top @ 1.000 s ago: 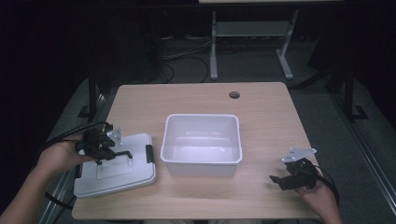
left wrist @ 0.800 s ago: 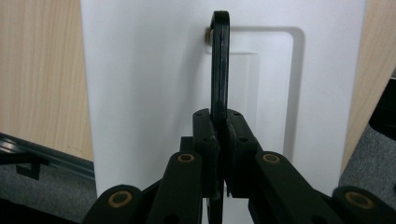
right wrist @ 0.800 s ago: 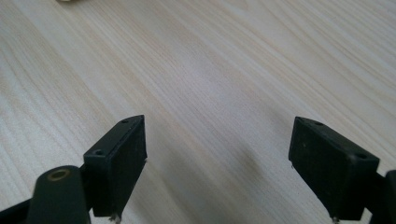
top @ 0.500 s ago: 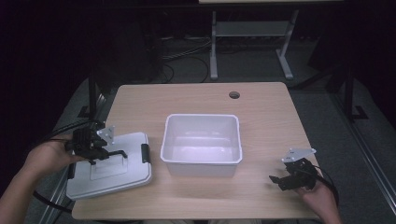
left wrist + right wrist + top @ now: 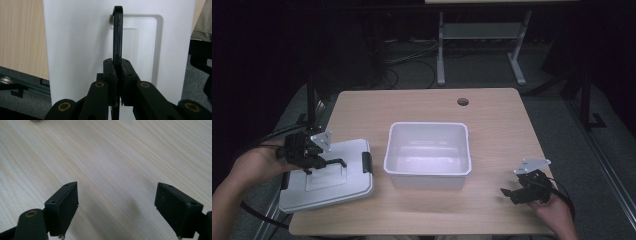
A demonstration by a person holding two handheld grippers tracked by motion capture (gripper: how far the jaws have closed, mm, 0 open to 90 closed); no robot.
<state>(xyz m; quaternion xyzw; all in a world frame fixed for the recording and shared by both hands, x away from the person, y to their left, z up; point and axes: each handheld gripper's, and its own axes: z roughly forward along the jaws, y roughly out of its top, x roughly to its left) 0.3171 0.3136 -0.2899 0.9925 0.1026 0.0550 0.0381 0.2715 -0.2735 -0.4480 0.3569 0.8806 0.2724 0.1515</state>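
Left gripper [image 5: 324,161] pinches the lid's [image 5: 347,182] thin handle [image 5: 117,32]; right gripper [image 5: 508,192] rests wide open. The lid could swing and slip free.

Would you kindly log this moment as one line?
left gripper: shut on lid handle | lid: beside bin | right gripper: open above table

Dim room, grey carpeted floor [image 5: 562,120], pale wooden table [image 5: 502,130], metal stand [image 5: 482,35] behind.
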